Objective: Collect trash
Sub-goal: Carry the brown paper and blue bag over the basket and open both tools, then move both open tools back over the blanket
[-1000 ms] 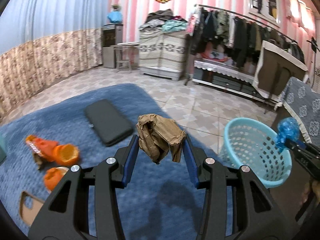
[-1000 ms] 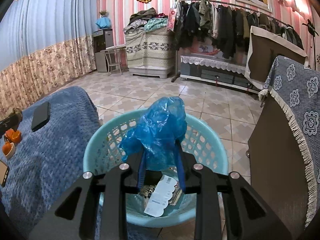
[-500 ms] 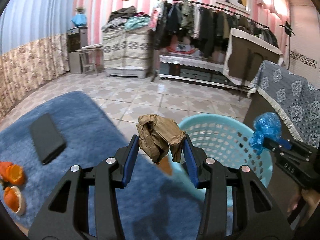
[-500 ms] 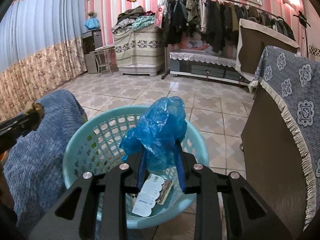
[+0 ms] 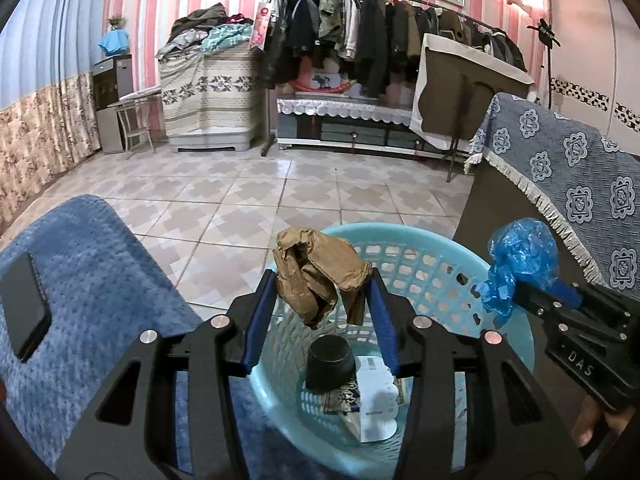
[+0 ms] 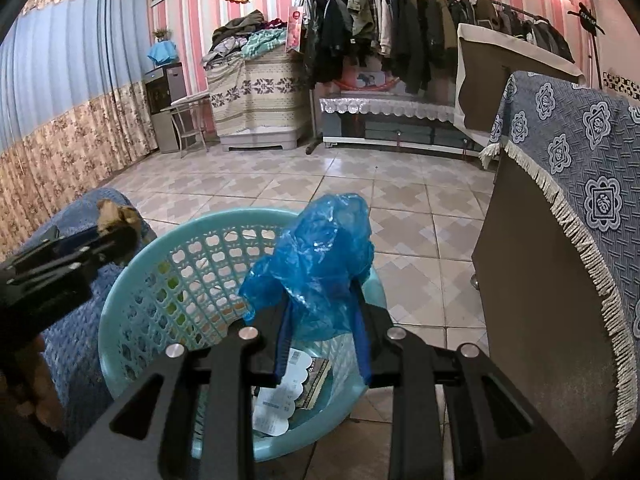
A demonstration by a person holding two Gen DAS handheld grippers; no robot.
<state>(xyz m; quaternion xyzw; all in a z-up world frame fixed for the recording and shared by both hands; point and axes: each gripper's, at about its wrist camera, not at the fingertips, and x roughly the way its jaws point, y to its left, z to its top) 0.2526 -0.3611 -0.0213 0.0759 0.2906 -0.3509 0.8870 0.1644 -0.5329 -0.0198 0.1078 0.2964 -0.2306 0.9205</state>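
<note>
My left gripper (image 5: 320, 300) is shut on a crumpled brown paper wad (image 5: 316, 276) and holds it above the light blue plastic basket (image 5: 432, 240). My right gripper (image 6: 324, 320) is shut on a crumpled blue plastic bag (image 6: 320, 256) above the same basket (image 6: 132, 288), near its right rim. Inside the basket lie a black cup (image 5: 330, 362) and white printed paper (image 5: 376, 400), which also shows in the right wrist view (image 6: 280, 396). The right gripper with the blue bag (image 5: 520, 264) shows at the right of the left wrist view. The left gripper with the brown wad (image 6: 116, 212) shows at the left of the right wrist view.
A blue blanket-covered surface (image 5: 100, 280) lies left of the basket with a black case (image 5: 24, 312) on it. A dark cabinet under a patterned grey cloth (image 6: 580, 220) stands close on the right. Tiled floor (image 5: 280, 188) stretches to a clothes rack (image 5: 380, 32).
My left gripper has carried the brown paper rightward from over the blue blanket to above the basket. My right gripper has stayed above the basket with the blue bag, shifting slightly right.
</note>
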